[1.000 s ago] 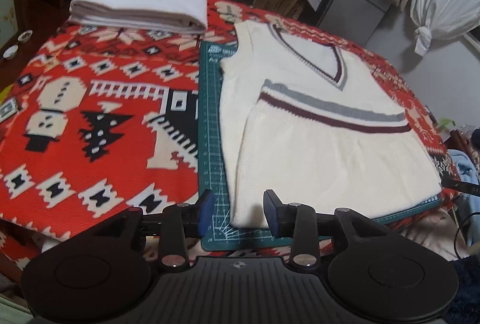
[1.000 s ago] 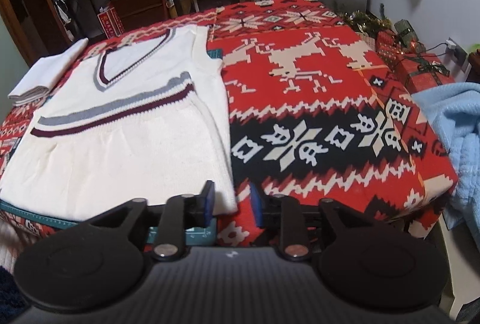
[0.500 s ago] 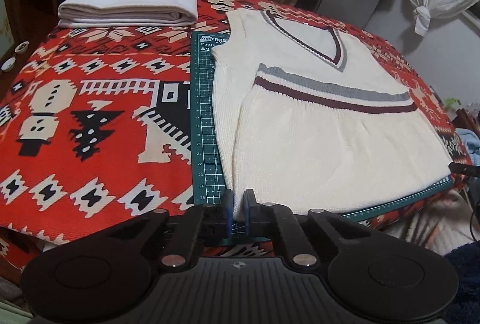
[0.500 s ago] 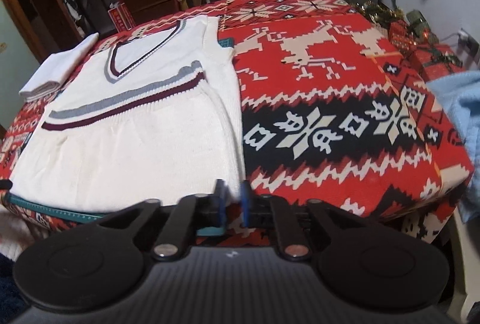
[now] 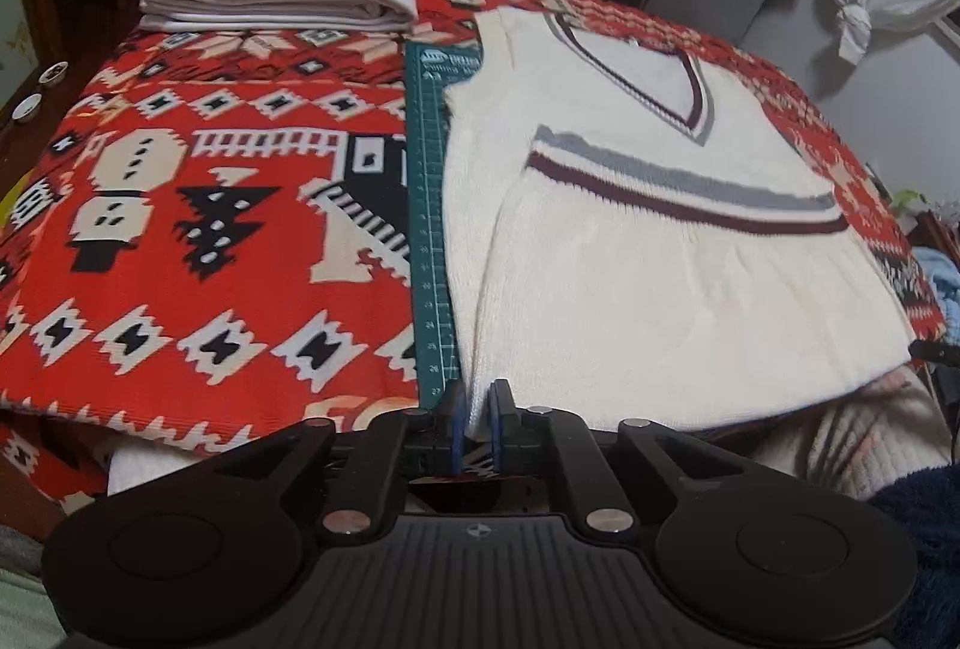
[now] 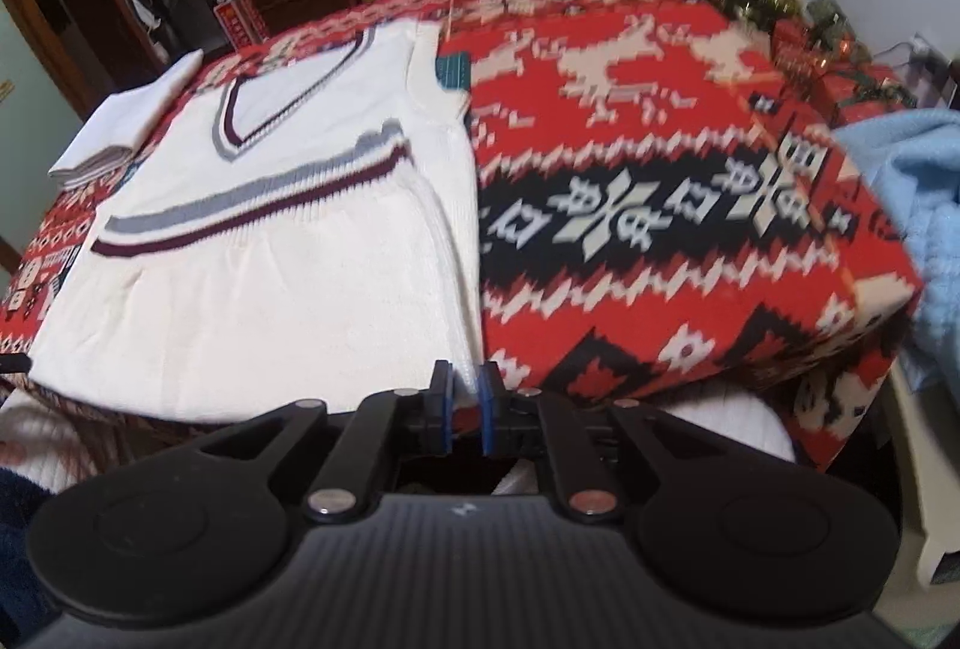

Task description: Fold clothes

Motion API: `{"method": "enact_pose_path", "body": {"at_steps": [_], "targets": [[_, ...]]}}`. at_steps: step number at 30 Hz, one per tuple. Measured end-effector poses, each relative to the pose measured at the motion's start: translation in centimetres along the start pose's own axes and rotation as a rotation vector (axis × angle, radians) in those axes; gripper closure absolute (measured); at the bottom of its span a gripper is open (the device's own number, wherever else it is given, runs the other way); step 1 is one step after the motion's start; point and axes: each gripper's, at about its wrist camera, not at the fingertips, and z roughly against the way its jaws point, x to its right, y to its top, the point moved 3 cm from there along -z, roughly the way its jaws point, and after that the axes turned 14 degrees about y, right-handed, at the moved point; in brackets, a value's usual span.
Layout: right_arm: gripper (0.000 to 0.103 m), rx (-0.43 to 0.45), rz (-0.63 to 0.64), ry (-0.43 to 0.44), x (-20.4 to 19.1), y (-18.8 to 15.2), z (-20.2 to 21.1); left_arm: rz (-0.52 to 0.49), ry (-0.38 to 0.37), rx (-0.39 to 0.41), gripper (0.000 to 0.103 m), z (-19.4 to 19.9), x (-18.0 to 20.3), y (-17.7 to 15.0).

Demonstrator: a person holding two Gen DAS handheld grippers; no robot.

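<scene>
Lifting both near corners evenly would keep the cream knitted vest with grey and dark red stripes (image 5: 660, 259), lying mid-frame on the green mat (image 5: 427, 205), smooth, as the left gripper (image 5: 477, 424) and right gripper (image 6: 465, 409) each pinch its near fold.

A red patterned blanket (image 5: 210, 205) covers the table, with a green cutting mat (image 5: 427, 205) lying on it, small dishes (image 5: 39, 93) off its left edge and a light blue blanket (image 6: 918, 181) beyond its right edge.
</scene>
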Motion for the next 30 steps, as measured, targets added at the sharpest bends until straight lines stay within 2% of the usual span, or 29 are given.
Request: {"method": "enact_pose_path", "body": {"at_steps": [5,6,8,14,17,19,24,30], "targets": [[0.092,0.014,0.099,-0.026,-2.0,0.8,0.4,-0.037,0.024,0.071,0.095,2.0,0.3,1.1],[0.092,0.017,0.119,-0.031,-2.4,0.9,0.5,-0.05,0.005,0.084,0.095,2.2,0.9,1.4],[0.092,0.01,0.17,0.011,-4.3,1.4,-0.6,-0.079,-0.045,0.1,0.095,2.3,2.6,1.7],[0.092,-0.014,0.324,0.113,-10.9,3.1,-6.3,-0.2,-0.198,0.118,0.094,0.2,10.4,2.7],[0.093,-0.029,0.369,0.146,-13.4,3.9,-9.2,-0.206,-0.217,0.124,0.095,-1.5,13.2,3.6],[0.093,-0.038,0.4,0.127,-14.4,4.1,-10.9,-0.192,-0.234,0.114,0.095,-2.5,14.1,4.1],[0.093,-0.063,0.33,0.13,-14.1,3.5,-12.9,-0.17,-0.231,0.074,0.094,-4.1,14.7,3.5],[0.093,-0.102,0.31,0.128,-13.8,2.1,-11.4,-0.144,-0.246,0.055,0.093,-4.4,14.4,3.3]]}}
